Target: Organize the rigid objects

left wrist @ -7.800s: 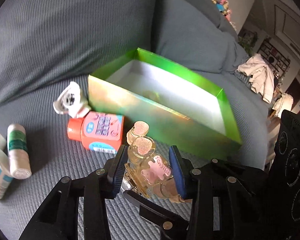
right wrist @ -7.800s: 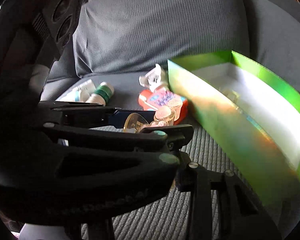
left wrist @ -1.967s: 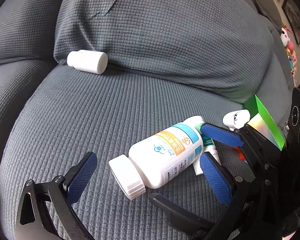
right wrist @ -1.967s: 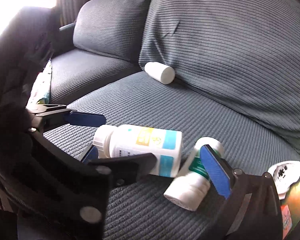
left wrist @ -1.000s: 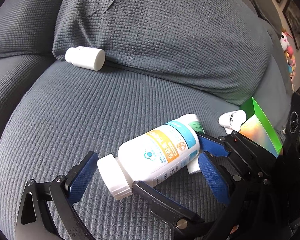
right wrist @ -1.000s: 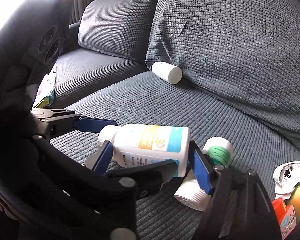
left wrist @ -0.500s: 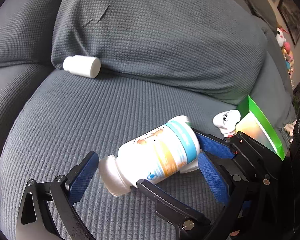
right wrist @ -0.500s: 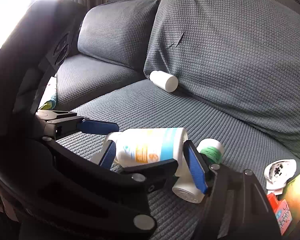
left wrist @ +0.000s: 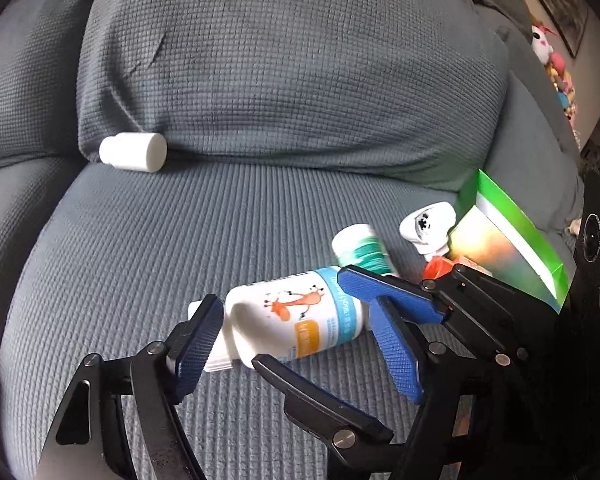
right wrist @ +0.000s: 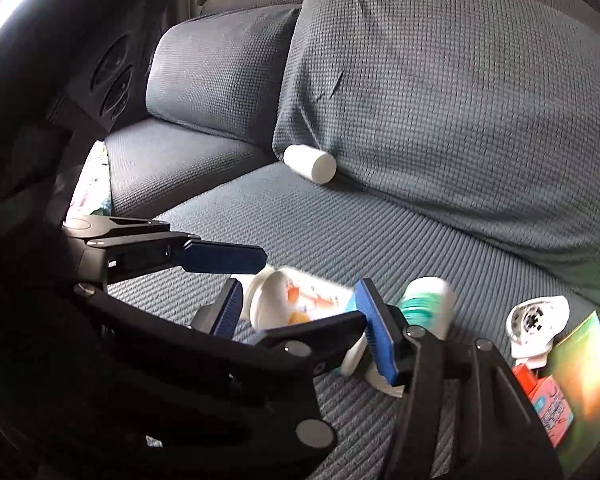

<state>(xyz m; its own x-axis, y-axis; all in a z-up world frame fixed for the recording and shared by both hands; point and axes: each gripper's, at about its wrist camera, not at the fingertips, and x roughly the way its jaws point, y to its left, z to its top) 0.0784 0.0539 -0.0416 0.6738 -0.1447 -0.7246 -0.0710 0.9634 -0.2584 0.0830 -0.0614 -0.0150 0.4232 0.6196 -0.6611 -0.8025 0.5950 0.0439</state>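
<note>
L grip (left wrist: 296, 340) clamped end-to-end on pill bottle (left wrist: 292, 320), was wide open 1 s ago | R grip (right wrist: 300, 312) also squeezing it | bottle on sofa seat (left wrist: 180, 240) | next: lift to green box (left wrist: 516, 240)

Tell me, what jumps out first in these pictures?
A white bottle with an orange cartoon lies on the grey sofa, caught end to end between blue fingers of the left gripper. Behind it, a plain white jar rests against the back cushion, and a shiny green box sits at the right.
</note>
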